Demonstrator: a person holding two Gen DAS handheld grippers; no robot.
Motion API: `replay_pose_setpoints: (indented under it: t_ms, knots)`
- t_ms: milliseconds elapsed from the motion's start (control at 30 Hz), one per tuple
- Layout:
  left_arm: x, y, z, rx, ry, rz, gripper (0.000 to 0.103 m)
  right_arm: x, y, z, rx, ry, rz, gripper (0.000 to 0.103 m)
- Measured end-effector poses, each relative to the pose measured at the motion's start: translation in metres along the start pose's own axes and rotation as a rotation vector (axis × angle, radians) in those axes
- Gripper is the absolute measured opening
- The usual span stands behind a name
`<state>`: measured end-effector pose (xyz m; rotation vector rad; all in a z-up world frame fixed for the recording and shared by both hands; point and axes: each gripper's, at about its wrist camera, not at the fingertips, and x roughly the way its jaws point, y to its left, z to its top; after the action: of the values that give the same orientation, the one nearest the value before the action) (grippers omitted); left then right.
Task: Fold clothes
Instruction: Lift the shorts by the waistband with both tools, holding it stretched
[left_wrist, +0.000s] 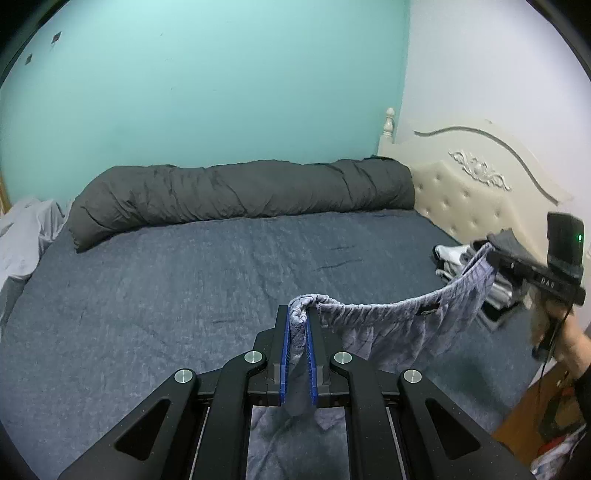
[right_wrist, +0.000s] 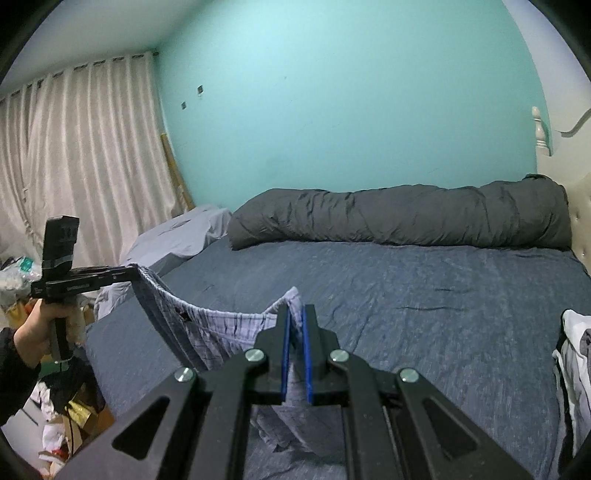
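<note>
The left tongs (left_wrist: 298, 314) are clamped on one end of the waistband of a pair of pale blue checked shorts (left_wrist: 388, 325), a fold of cloth bunched over the tips and more hanging down between the blue pads. The right tongs (right_wrist: 294, 308) are clamped on the other end of the same waistband, with cloth pinched between their pads too. In the left wrist view the right tongs (left_wrist: 493, 251) show at the far right, gripped by a hand (left_wrist: 561, 339); in the right wrist view the left tongs (right_wrist: 135, 271) show at the far left, gripped by the other hand (right_wrist: 35, 328).

The shorts (right_wrist: 221, 328) hang between the two tongs, the waistband sagging in a shallow curve and the legs dropping toward the bed (left_wrist: 184, 280). The lower cloth reaches near the dark blue sheet; whether it touches cannot be told.

On the far side of the bed lies a long rolled grey duvet (left_wrist: 240, 195) against the turquoise wall. At the right, by the cream padded headboard (left_wrist: 472, 199), sits a small pile of clothes (left_wrist: 454, 262) in white, grey and black. At the left end a pale sheet (right_wrist: 177, 236) is heaped, with a curtain (right_wrist: 81, 147) behind it. No basket or box holding clothes can be made out.
</note>
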<state>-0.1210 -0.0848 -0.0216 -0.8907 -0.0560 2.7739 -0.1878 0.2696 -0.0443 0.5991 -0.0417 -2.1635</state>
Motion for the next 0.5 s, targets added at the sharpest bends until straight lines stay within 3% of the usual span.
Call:
replay_pose_setpoints:
  t_ms: [333, 500]
  knots:
    - [-0.031, -0.014, -0.029, 0.043, 0.013, -0.021, 0.008, -0.023, 0.022, -0.021, -0.024, 0.018, 0.046, 0.006]
    - [0.000, 0.002, -0.034, -0.014, 0.073, -0.028, 0.008, -0.005, 0.012, -0.029, 0.005, 0.043, 0.029, 0.006]
